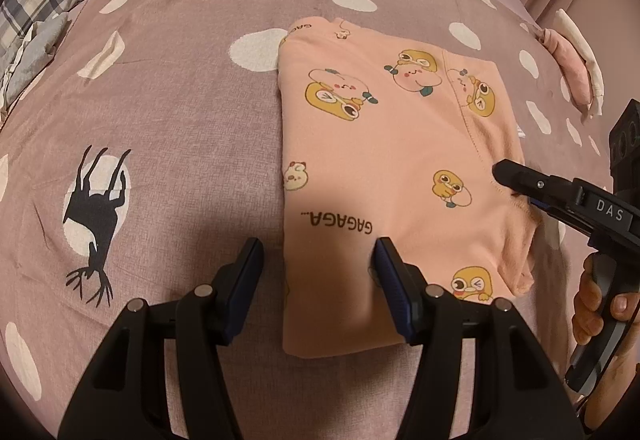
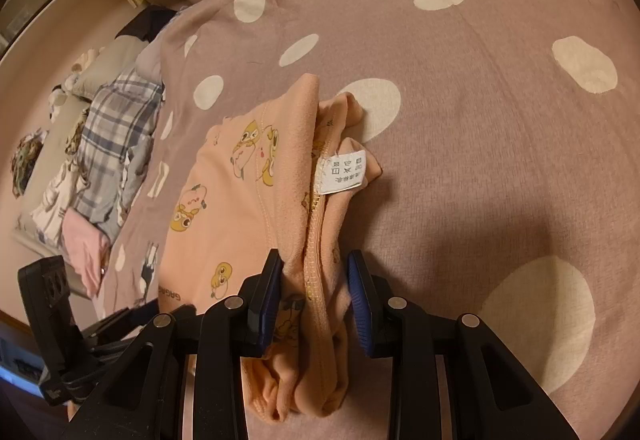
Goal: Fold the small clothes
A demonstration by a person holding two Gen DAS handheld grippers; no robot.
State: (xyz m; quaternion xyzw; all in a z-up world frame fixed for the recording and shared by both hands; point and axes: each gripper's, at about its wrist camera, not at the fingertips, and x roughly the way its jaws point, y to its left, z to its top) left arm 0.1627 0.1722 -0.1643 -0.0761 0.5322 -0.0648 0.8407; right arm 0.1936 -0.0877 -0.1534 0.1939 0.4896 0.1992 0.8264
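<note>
A: Where's the garment?

B: The pink top [image 1: 384,144] lies folded on the bedspread [image 1: 172,88], straight ahead of the left tongs [image 1: 318,260] and partly between them.

A: And the tongs?

B: The left tongs stand wide open, holding nothing; one finger rests on the cloth, the other on the bedspread beside it. The right tongs [image 2: 316,288] are partly open around the bunched edge of the top, with the label [image 2: 344,170] just ahead. The cloth touches one pad; I judge it isn't pinched firmly.

A: Which step?

B: Probably a late fold. Next, the right tongs would need to close on that edge and carry it over.
</note>
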